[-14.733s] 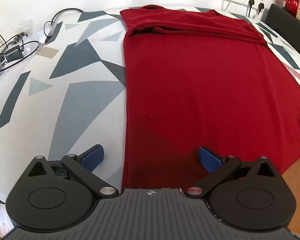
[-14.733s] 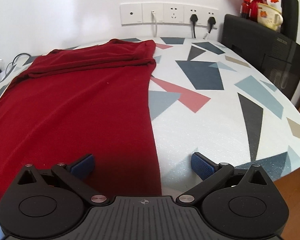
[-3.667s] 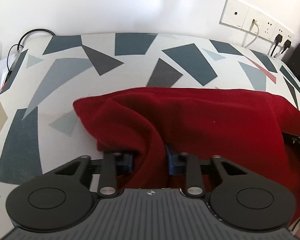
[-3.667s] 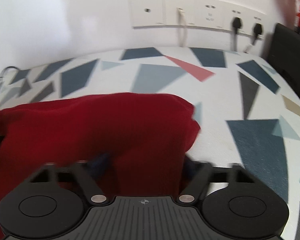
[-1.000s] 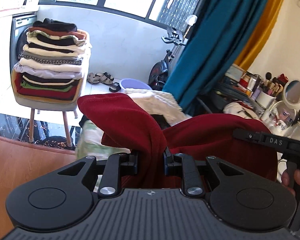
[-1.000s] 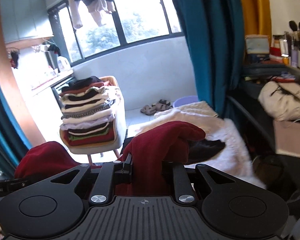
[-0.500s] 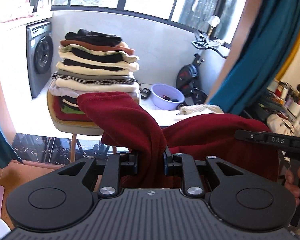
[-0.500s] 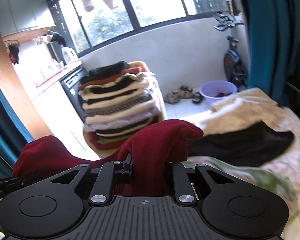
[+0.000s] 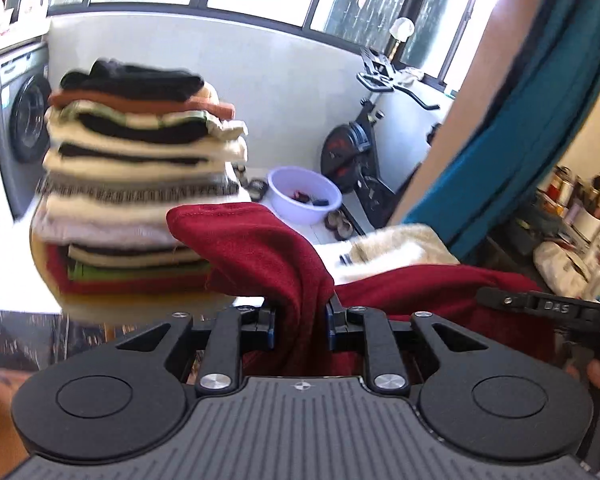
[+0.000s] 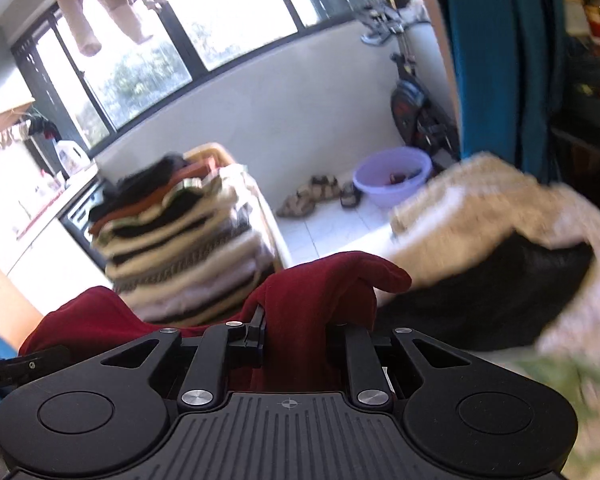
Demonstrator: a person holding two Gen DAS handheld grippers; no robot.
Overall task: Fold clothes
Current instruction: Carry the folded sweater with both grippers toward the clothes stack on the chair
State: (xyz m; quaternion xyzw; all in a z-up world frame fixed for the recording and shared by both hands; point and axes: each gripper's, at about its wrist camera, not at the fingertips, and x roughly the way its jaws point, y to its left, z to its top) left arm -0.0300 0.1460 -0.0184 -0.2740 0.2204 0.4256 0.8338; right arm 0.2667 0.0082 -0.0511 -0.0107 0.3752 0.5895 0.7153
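Note:
The folded dark red garment hangs in the air between both grippers. My left gripper is shut on one bunched end of it. My right gripper is shut on the other end, where the red garment bulges up over the fingers. In the left wrist view the right gripper shows at the right edge, with red cloth stretched toward it. A tall stack of folded clothes sits on a chair ahead; the right wrist view shows the same stack, blurred.
A pile of cream and black unfolded laundry lies to the right. A purple basin, sandals, an exercise bike and a washing machine stand on the balcony. A teal curtain hangs right. Cluttered shelves fill the far right.
Both grippers, still holding the red garment, have swung across the room toward the balcony. The clothes stack now looms larger and closer; the right wrist view has rolled.

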